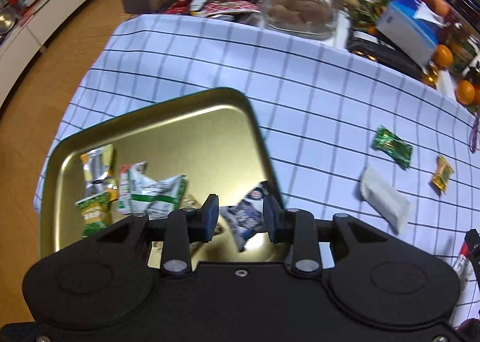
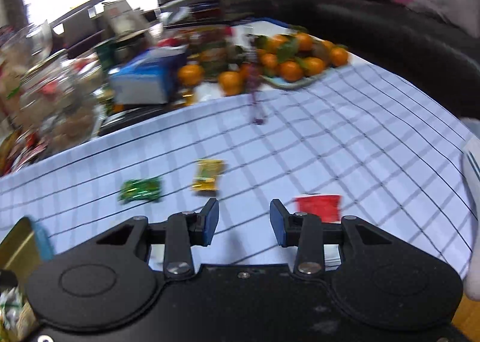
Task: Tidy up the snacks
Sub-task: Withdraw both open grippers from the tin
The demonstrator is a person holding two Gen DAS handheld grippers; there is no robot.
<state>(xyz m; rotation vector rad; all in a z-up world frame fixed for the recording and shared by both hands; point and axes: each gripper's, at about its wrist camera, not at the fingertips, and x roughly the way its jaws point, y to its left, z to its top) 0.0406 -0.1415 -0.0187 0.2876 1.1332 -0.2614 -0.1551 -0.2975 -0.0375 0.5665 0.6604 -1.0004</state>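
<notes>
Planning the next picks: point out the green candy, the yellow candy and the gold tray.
green candy (image 1: 392,147), left wrist view, middle of the wrapper
yellow candy (image 2: 207,174), right wrist view, middle of the wrapper
gold tray (image 1: 195,132), left wrist view, bare floor near the far corner

One gold tray (image 1: 156,120) sits under the left gripper, holding at least four snack packets: a yellow-silver one (image 1: 97,171), two green-and-white ones (image 1: 156,192), and a dark printed one (image 1: 247,217) between the fingers. On the checked cloth (image 1: 300,102), ahead and to the right of that gripper, lie three loose snacks: one green (image 1: 391,145), one white (image 1: 384,199), one gold (image 1: 441,174). Just beside the right gripper's right finger lies one red packet (image 2: 319,207).
</notes>
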